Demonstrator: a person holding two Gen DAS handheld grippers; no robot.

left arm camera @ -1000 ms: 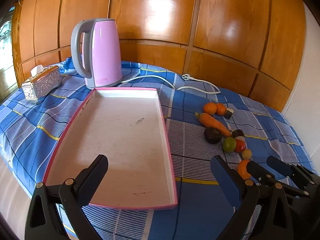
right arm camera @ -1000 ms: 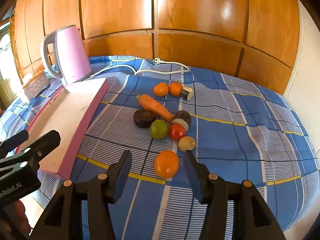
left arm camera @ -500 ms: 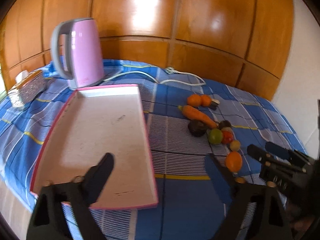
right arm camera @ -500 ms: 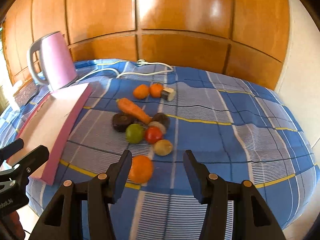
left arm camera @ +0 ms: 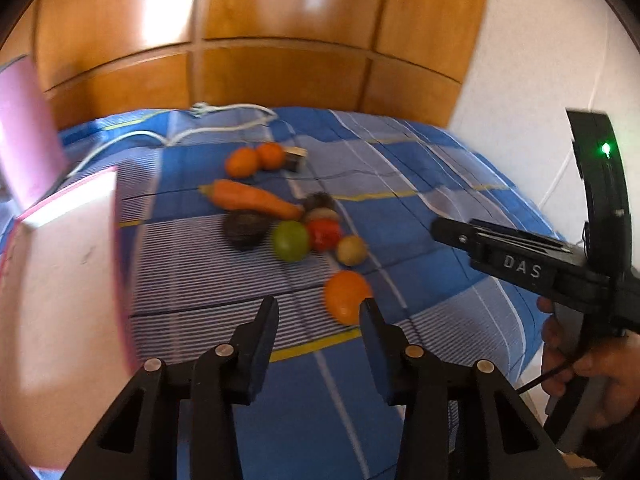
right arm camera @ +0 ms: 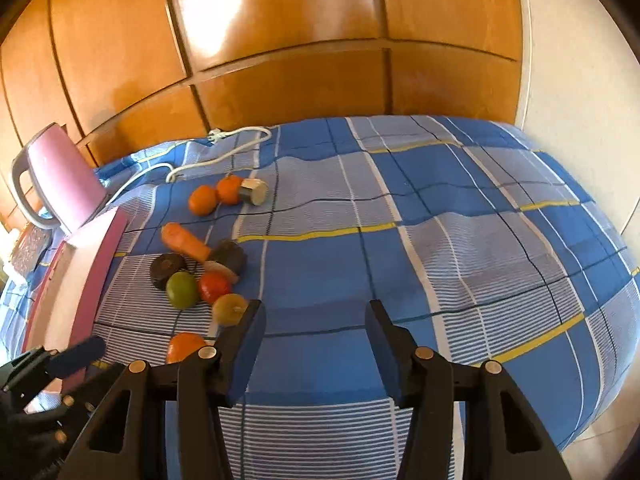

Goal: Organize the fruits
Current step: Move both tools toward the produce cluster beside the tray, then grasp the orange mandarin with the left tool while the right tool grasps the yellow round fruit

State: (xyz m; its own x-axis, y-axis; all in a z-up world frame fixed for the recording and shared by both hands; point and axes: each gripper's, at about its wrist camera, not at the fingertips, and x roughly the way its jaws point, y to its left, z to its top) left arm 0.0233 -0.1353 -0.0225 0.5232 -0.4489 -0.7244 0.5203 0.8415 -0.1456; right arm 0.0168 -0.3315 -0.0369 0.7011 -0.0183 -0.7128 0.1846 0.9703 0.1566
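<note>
A cluster of produce lies on the blue checked cloth: a carrot (left arm camera: 252,199), two small oranges (left arm camera: 256,159), a dark round fruit (left arm camera: 245,229), a green lime (left arm camera: 290,241), a red tomato (left arm camera: 324,235), a yellowish small fruit (left arm camera: 351,250) and a larger orange (left arm camera: 346,297). My left gripper (left arm camera: 318,326) is open, just short of the larger orange, which sits by its right finger. My right gripper (right arm camera: 314,322) is open and empty over bare cloth, right of the cluster; the larger orange (right arm camera: 184,347) peeks out behind its left finger. The pink-rimmed tray (left arm camera: 60,280) lies to the left.
A pink kettle (right arm camera: 60,180) stands at the back left with its white cord (right arm camera: 216,148) trailing across the cloth. A patterned tissue box (right arm camera: 28,246) sits left of the tray. Wooden wall panels close off the back. The right gripper body (left arm camera: 532,264) shows at the right.
My left gripper has swung right from over the tray toward the fruit and narrowed its opening. My right gripper has shifted right, away from the larger orange.
</note>
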